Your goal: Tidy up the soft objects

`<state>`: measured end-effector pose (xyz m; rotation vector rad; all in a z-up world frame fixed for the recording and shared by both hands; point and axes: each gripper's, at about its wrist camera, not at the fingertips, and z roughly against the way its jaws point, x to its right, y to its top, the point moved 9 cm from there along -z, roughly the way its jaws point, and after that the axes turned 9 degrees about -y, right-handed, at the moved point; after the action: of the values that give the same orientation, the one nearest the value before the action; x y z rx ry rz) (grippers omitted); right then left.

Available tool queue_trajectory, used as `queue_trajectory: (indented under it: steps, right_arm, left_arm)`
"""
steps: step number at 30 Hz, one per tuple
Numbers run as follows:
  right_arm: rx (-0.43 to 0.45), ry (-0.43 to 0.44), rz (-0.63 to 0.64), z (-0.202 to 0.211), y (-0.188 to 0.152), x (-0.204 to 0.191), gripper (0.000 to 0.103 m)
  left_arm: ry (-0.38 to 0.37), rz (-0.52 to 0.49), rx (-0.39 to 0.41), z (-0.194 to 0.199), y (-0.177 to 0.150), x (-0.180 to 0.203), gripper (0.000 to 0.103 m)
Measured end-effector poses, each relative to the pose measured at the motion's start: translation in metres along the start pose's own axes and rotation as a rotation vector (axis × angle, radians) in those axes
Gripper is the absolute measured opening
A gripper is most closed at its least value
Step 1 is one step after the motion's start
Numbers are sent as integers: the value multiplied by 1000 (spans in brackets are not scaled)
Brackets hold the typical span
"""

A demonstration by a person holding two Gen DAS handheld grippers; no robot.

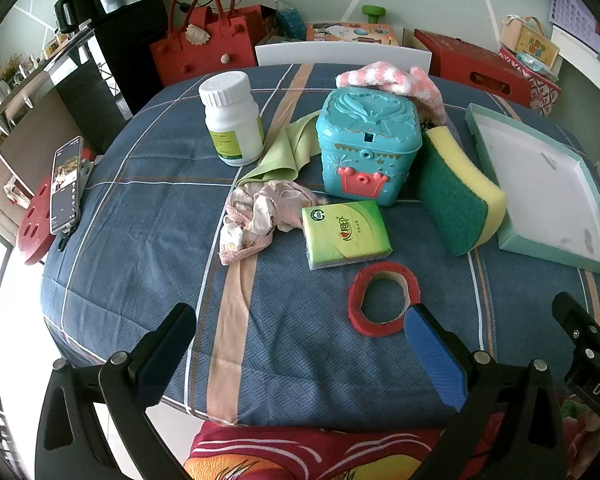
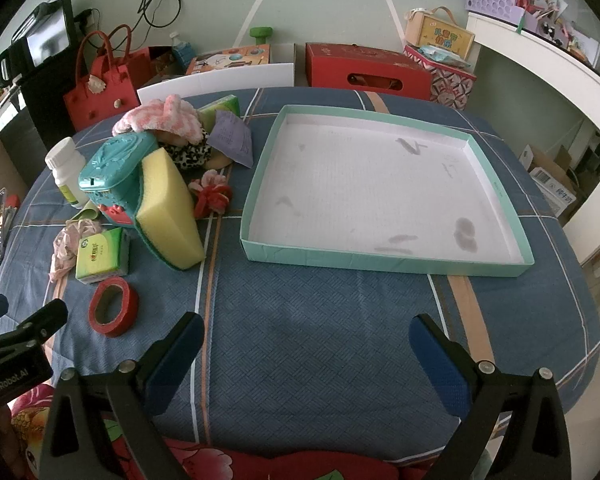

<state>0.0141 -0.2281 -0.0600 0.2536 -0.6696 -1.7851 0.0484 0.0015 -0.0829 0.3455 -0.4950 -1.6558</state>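
Hovering: left tool (image 1: 300, 344) spread | sponge (image 1: 456, 196) well ahead; untouched

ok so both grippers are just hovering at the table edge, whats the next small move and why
Probably send the right gripper forward and left to the yellow-green sponge. Both grippers are open and hold nothing, the teal tray has nothing in it, and the sponge leans on the teal toy box right beside the tray, a soft item with a short carry. The left gripper could take the tissue pack after.
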Motion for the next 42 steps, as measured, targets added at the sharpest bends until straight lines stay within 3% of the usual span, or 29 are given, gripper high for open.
queue_trajectory:
  steps: [36,42]
  right_arm:
    - [-5,2,0,0,0,-1,103]
    - [6,39,3,6,-1,-6,103]
  left_arm:
    - [-2,-1,-3,-1,-2,0,103]
    - [-72,57,-39,-4,-4,-6,103]
